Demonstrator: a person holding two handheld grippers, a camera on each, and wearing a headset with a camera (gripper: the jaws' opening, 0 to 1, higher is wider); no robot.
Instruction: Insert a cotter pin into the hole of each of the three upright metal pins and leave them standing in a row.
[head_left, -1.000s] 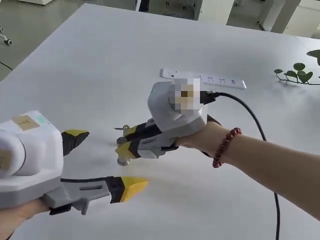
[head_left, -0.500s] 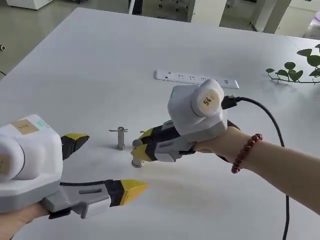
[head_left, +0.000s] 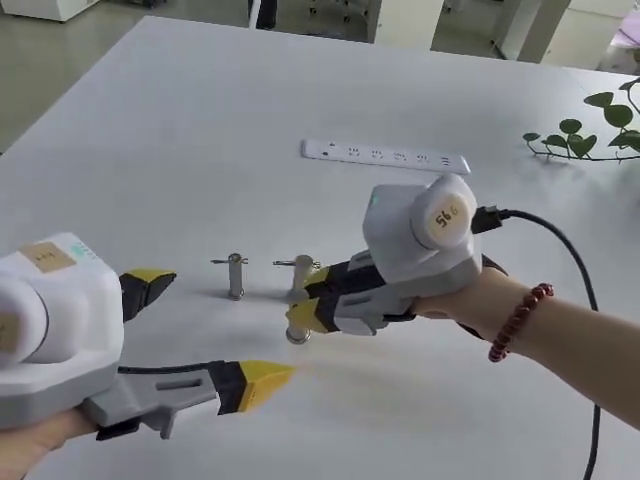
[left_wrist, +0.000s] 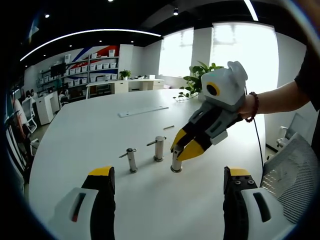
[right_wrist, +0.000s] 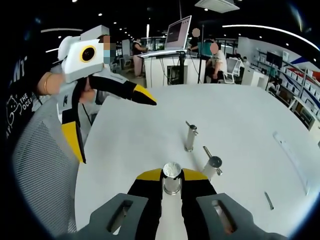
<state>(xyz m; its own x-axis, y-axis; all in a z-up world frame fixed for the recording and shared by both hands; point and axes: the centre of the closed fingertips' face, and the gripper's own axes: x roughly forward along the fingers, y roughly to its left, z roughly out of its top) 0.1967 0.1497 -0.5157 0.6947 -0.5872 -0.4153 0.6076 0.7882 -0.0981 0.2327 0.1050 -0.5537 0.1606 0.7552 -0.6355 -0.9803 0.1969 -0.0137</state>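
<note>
Metal pin (right_wrist: 171, 179) stands upright, clamped by right gripper (right_wrist: 171, 175).

Right gripper (right_wrist: 171, 176) clamps an upright silver metal pin (right_wrist: 171, 187), near cottered pin (right_wrist: 212, 165) and far cottered pin (right_wrist: 190, 136) standing beyond on the white table (right_wrist: 240, 110), left gripper (right_wrist: 112, 125) spread wide.

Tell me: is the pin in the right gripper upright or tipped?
Upright: the pin stands vertical on the table, clamped by the right gripper.
</note>
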